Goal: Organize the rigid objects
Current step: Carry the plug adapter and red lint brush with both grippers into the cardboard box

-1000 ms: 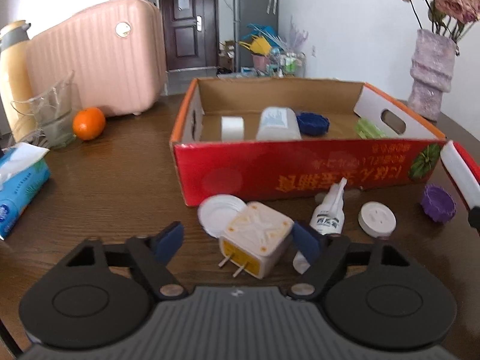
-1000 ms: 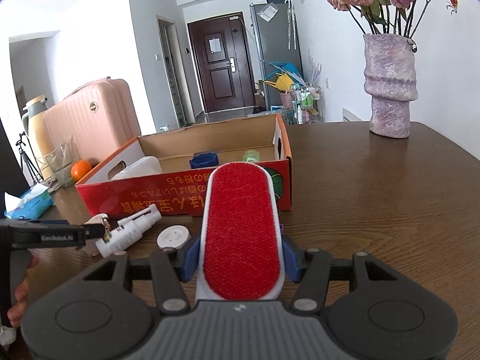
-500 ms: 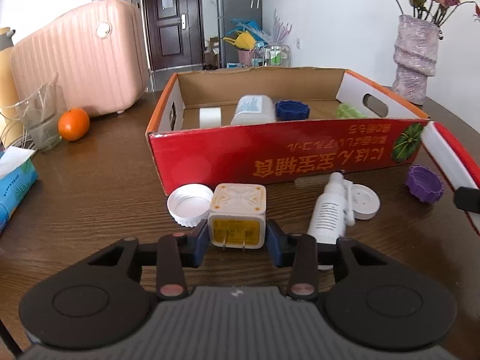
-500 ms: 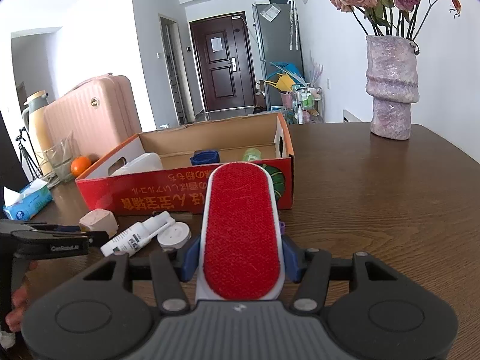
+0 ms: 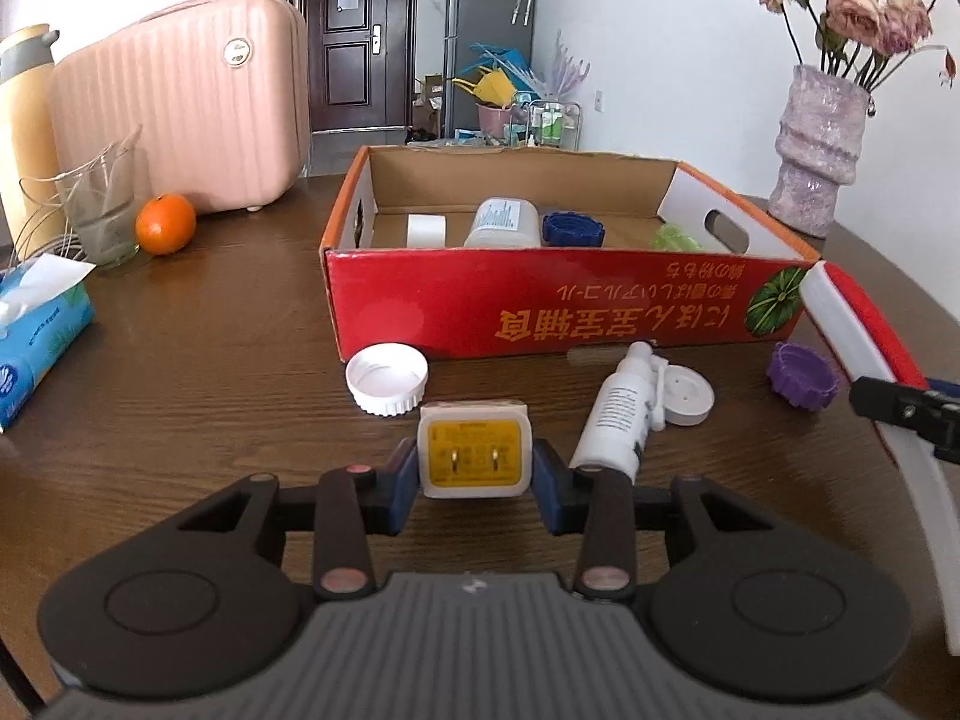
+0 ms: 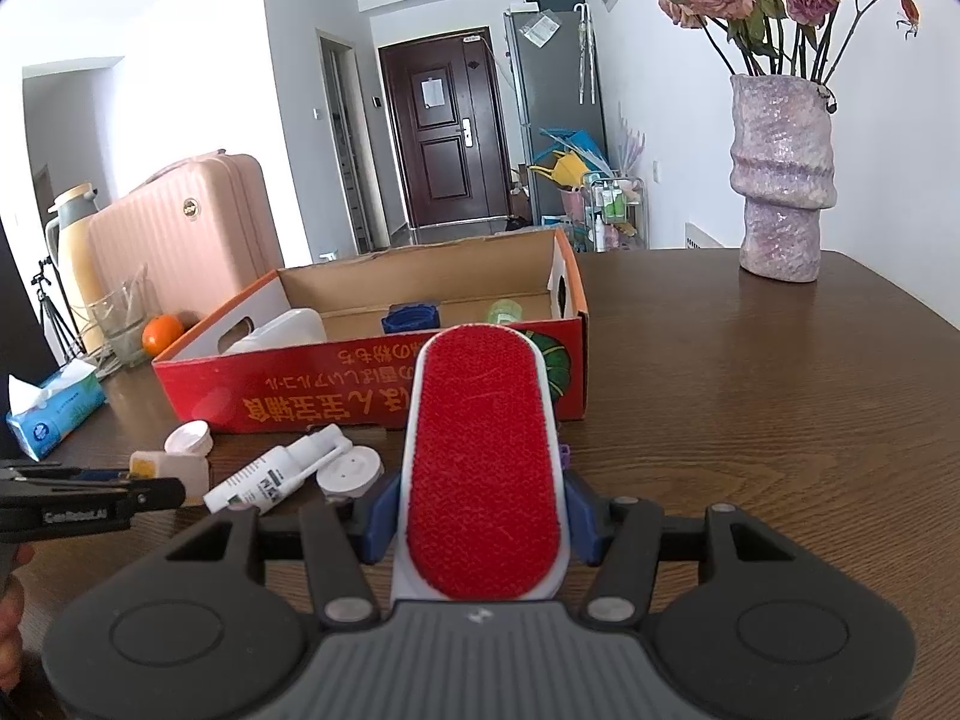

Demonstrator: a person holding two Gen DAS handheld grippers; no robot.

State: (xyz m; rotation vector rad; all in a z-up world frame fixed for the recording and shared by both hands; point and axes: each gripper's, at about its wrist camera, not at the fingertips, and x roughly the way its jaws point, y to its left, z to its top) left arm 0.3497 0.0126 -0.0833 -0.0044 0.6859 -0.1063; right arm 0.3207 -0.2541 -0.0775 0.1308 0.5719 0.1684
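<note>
My left gripper (image 5: 474, 483) is shut on a white plug adapter (image 5: 474, 456) with a yellow pronged face, held just above the table in front of the red cardboard box (image 5: 564, 312). My right gripper (image 6: 483, 519) is shut on a red-and-white lint brush (image 6: 483, 468), which points at the box (image 6: 372, 396). On the table lie a white spray bottle (image 5: 624, 414), a white lid (image 5: 387, 378), a white disc (image 5: 687, 393) and a purple cap (image 5: 801, 375). The box holds a white bottle (image 5: 501, 222), a tape roll (image 5: 426, 229), a blue cap (image 5: 573, 229) and a green item (image 5: 675, 238).
A pink suitcase (image 5: 180, 114), an orange (image 5: 165, 224), a glass (image 5: 102, 204), a yellow flask (image 5: 24, 120) and a tissue pack (image 5: 36, 330) stand at the left. A purple vase with flowers (image 6: 780, 180) stands at the back right of the brown table (image 6: 780, 408).
My left gripper closed on the plug adapter, which turned its pronged face toward the camera and rose slightly off the table. The right gripper has stayed shut on the brush, nearly still.
</note>
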